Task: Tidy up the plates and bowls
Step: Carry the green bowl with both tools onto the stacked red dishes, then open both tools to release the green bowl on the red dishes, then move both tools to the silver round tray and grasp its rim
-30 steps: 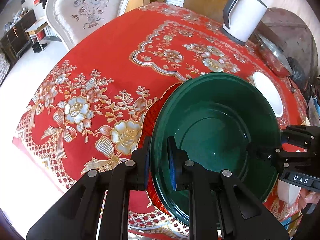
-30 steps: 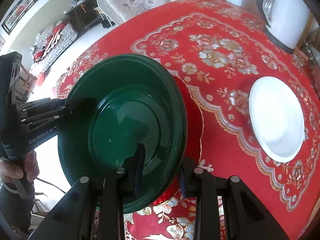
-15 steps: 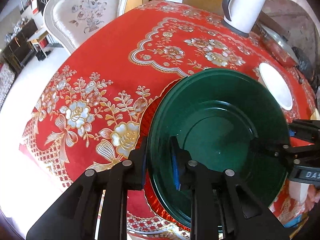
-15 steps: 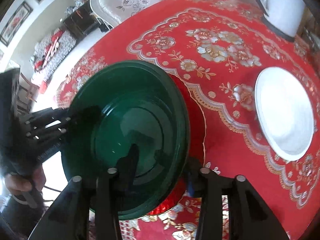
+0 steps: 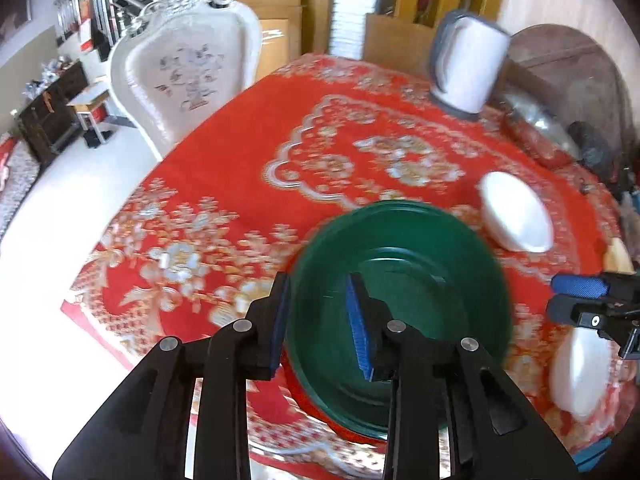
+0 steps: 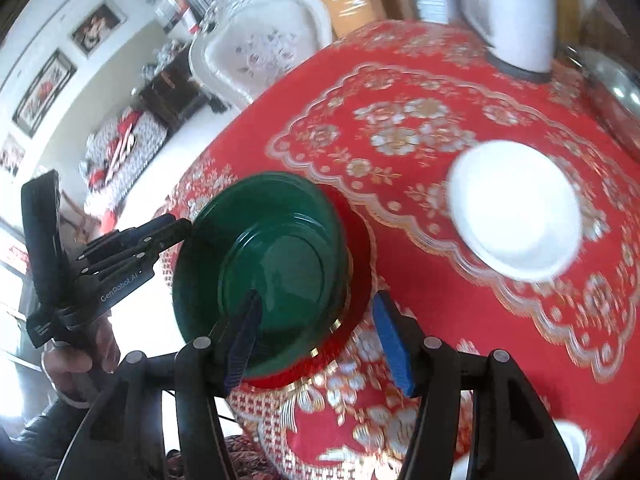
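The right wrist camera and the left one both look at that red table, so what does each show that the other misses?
Only the right wrist view shows the red plate under the green bowl, framed pictures on the wall, and the person's hand holding the left tool.

Only the left wrist view shows the staircase railing and the right tool from the side.

Both show the green bowl, the white plate, the white kettle, the ornate chair and the red floral tablecloth. Both tools' jaws are opening, straddling the bowl's rim without pressing it.
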{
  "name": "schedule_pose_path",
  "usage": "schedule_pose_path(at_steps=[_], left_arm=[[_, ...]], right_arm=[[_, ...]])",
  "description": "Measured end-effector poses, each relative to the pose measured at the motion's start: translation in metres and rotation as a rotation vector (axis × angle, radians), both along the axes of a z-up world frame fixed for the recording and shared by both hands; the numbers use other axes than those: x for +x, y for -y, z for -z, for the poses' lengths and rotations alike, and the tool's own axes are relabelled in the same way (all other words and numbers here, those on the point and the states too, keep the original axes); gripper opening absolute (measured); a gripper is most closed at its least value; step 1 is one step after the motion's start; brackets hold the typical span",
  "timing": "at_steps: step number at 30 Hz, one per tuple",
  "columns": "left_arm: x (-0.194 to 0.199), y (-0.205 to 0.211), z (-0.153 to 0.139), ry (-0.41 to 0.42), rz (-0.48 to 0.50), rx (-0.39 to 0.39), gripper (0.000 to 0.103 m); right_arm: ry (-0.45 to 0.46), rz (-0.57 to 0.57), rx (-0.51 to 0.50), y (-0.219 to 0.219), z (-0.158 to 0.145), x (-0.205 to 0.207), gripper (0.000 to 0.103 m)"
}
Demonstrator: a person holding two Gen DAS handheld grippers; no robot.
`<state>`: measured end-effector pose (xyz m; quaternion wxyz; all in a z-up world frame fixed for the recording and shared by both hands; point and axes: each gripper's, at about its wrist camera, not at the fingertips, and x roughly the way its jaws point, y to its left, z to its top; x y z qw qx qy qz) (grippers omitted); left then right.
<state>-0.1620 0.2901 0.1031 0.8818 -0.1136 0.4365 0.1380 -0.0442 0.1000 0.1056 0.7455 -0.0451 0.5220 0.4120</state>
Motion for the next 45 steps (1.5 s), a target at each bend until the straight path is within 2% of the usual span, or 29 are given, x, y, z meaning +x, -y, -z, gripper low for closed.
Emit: schedule_pose_path(at_steps=[2, 3, 4, 9, 14, 18, 21, 27, 40, 45], left_arm=[[-0.002, 0.016, -0.005, 0.016, 0.052, -0.055, 0.034], [-0.002, 0.024, -0.006, 0.021, 0.081, -0.089, 0.045], [-0.002, 0.033, -0.007, 0.03, 0.114, -0.122, 0.051], [0.005, 0.1, -0.009, 0.047, 0.295, -0.207, 0.052], [0.023, 0.17, 0.013, -0.025, 0.43, -0.157, 0.052], [0.034, 0.201, 0.033, -0.063, 0.442, -0.11, 0.052], [0.036, 0.216, 0.042, -0.077, 0.438, -0.059, 0.052], [0.042, 0.234, 0.049, -0.089, 0.45, -0.032, 0.052], [0.053, 0.25, 0.055, -0.114, 0.475, -0.02, 0.052], [0.054, 0.254, 0.057, -0.116, 0.479, -0.012, 0.052]], right_arm=[[-0.03, 0.011, 0.045, 0.021, -0.006, -0.003, 0.058], [-0.039, 0.019, 0.067, 0.033, -0.009, -0.006, 0.058], [-0.042, 0.035, 0.084, 0.047, -0.012, -0.009, 0.058], [-0.008, 0.157, 0.118, 0.13, -0.019, -0.027, 0.07], [-0.007, 0.349, 0.087, 0.212, -0.003, -0.041, 0.07], [-0.015, 0.492, 0.02, 0.26, 0.017, -0.049, 0.07], [-0.033, 0.551, 0.043, 0.285, 0.031, -0.054, 0.07], [-0.062, 0.611, 0.091, 0.301, 0.047, -0.053, 0.071], [-0.064, 0.562, 0.029, 0.281, 0.054, -0.048, 0.072], [-0.066, 0.585, 0.015, 0.283, 0.056, -0.044, 0.073]])
